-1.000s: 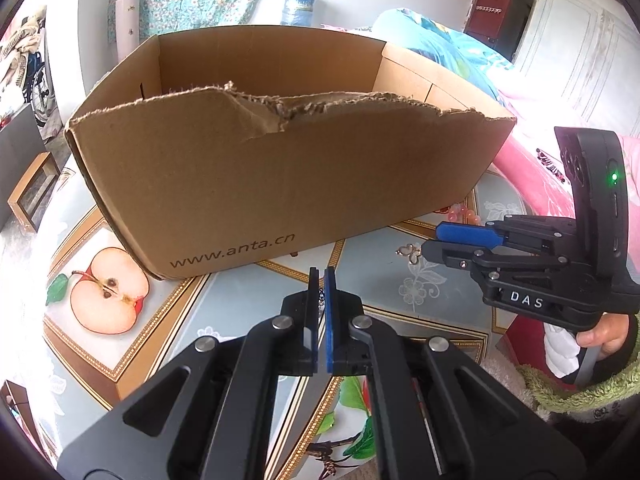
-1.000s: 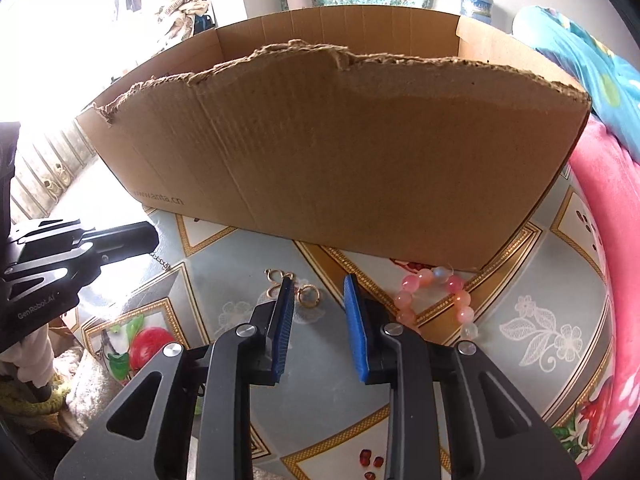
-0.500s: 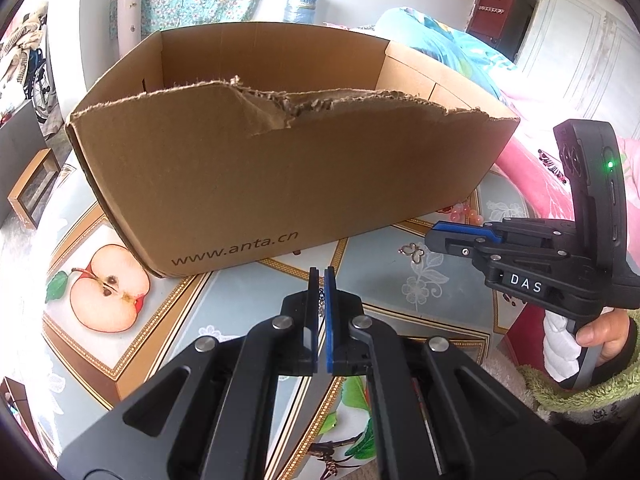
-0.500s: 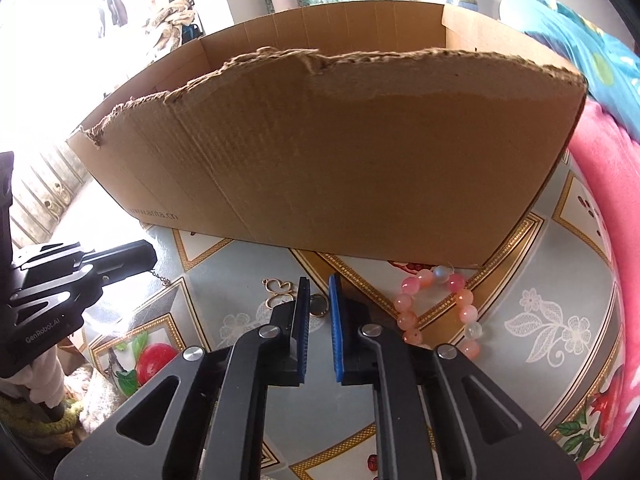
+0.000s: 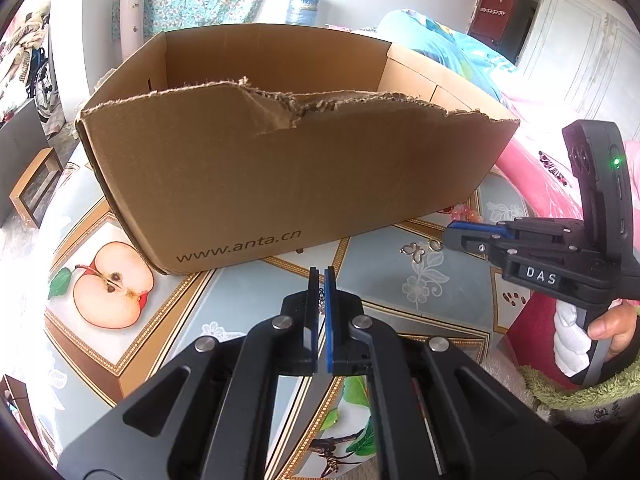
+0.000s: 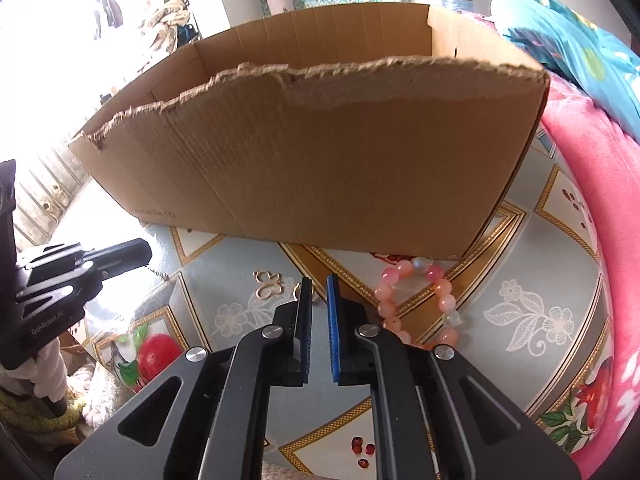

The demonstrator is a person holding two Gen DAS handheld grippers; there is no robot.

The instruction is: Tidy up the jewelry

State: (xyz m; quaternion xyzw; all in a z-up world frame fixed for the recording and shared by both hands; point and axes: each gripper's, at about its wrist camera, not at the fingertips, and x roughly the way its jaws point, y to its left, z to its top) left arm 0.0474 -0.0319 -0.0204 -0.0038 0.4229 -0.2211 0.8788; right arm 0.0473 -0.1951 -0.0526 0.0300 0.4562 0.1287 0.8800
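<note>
The right gripper has its fingers nearly together; a small gold ring lies at their tips, mostly hidden, so whether it is pinched is unclear. The left gripper is clamped on a thin chain, only a few links showing between the pads. A butterfly charm lies just left of the right tips, a pink bead bracelet just right, partly behind a finger. The cardboard box stands behind on the table.
</note>
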